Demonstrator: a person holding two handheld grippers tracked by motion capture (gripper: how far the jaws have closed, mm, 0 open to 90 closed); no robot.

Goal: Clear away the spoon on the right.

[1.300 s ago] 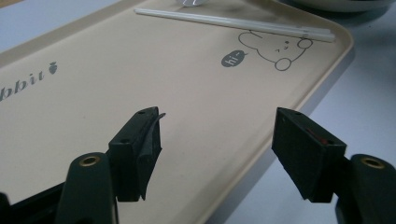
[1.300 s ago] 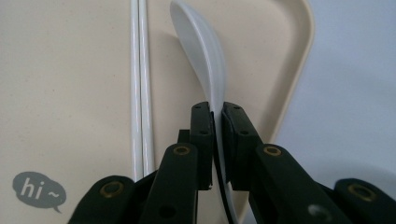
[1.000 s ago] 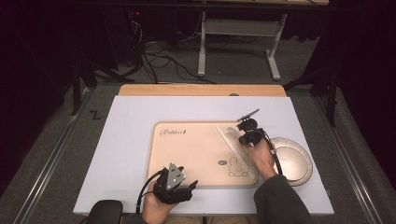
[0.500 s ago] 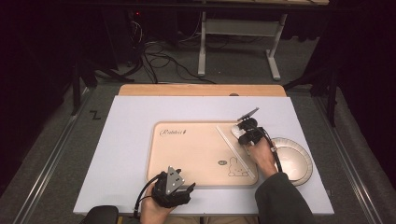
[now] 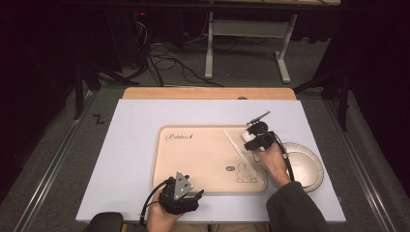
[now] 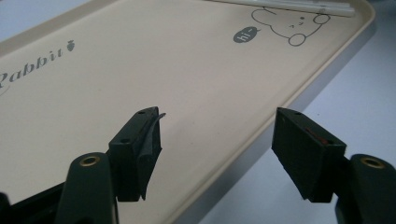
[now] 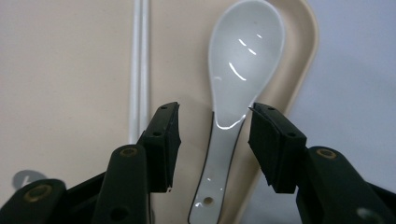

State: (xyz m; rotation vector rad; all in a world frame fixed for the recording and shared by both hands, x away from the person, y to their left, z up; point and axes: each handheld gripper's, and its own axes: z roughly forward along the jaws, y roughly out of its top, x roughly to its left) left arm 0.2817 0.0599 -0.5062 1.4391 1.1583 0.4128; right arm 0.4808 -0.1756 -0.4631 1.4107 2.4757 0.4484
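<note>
The white spoon (image 7: 236, 88) now lies on the rabbit tray (image 7: 70, 56) beside the chopsticks (image 7: 140, 65). The right gripper (image 7: 212, 140) has just been opening; its jaws straddle the handle without pressing. The left gripper (image 6: 217, 149) hangs open and empty, and the plate (image 5: 304, 166) is still off the tray.

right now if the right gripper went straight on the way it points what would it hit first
Probably the white spoon: the right gripper has just been opening, its handle between the jaws untouched, bowl ahead on the tray. Depth is unclear.

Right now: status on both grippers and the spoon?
Right gripper open, jaws just opened, straddling the spoon handle, pads clear. Spoon on tray beside chopsticks. Left gripper open over the tray's edge. Nothing in the way.
</note>
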